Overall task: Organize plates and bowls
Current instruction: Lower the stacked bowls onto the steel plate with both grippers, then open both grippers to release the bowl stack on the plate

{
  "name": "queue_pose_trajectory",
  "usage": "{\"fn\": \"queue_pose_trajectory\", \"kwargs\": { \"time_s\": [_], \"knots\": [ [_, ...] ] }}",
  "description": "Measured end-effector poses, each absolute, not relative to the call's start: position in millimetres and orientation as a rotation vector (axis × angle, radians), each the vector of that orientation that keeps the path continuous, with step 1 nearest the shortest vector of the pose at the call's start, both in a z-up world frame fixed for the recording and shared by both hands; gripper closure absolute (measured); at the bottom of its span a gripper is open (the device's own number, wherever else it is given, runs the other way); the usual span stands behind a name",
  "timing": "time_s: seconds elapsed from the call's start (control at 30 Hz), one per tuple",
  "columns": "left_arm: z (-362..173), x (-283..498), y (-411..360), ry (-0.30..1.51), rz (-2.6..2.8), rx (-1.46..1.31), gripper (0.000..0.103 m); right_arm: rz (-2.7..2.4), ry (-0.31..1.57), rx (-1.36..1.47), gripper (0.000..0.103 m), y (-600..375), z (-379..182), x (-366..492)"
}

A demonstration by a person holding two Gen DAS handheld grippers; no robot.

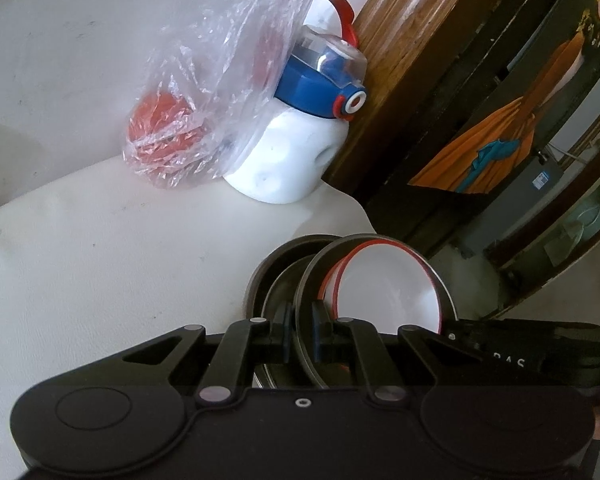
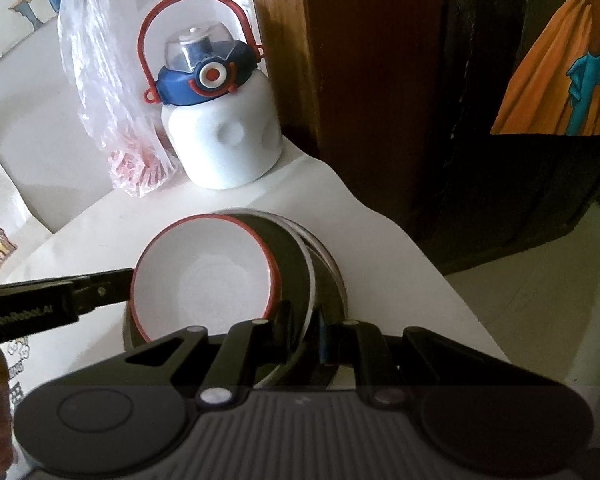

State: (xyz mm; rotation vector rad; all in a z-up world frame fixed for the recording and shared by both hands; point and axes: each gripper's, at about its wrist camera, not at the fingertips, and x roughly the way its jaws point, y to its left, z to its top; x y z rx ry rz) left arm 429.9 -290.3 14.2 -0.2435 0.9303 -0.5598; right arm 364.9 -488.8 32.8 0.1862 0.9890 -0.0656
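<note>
Both my grippers pinch the dark plate's (image 2: 300,264) rim, left gripper (image 1: 300,338) and right gripper (image 2: 304,338), tilting it so the red-rimmed bowl (image 2: 204,276) stays cradled, near the table's (image 2: 380,240) right edge.

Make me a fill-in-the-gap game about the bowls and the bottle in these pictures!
1. The white bowl has a rim coloured ____.
2. The white bottle has a lid coloured ____.
3. The crinkly clear bag lies right beside the ____.
4. The left gripper is shut on the rim of a dark ____.

Missing words: red; blue; bottle; bowl
</note>
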Motion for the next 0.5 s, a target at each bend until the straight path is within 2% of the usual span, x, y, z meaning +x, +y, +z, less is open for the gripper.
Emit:
{"fn": "queue_pose_trajectory", "kwargs": {
  "time_s": [0.37,0.43,0.5],
  "knots": [
    [19.1,427.7,-291.5,0.920,-0.562,-0.253,0.093,-0.089,0.937,0.124,0.087,-479.5,42.7,356.7],
    [20.1,425.8,-290.0,0.918,-0.564,-0.257,0.092,-0.097,0.923,0.117,0.086,-477.2,45.6,353.3],
    [22.4,422.7,-288.1,0.912,-0.563,-0.260,0.090,-0.101,0.912,0.120,0.078,-475.9,49.7,347.6]
  ]
}}
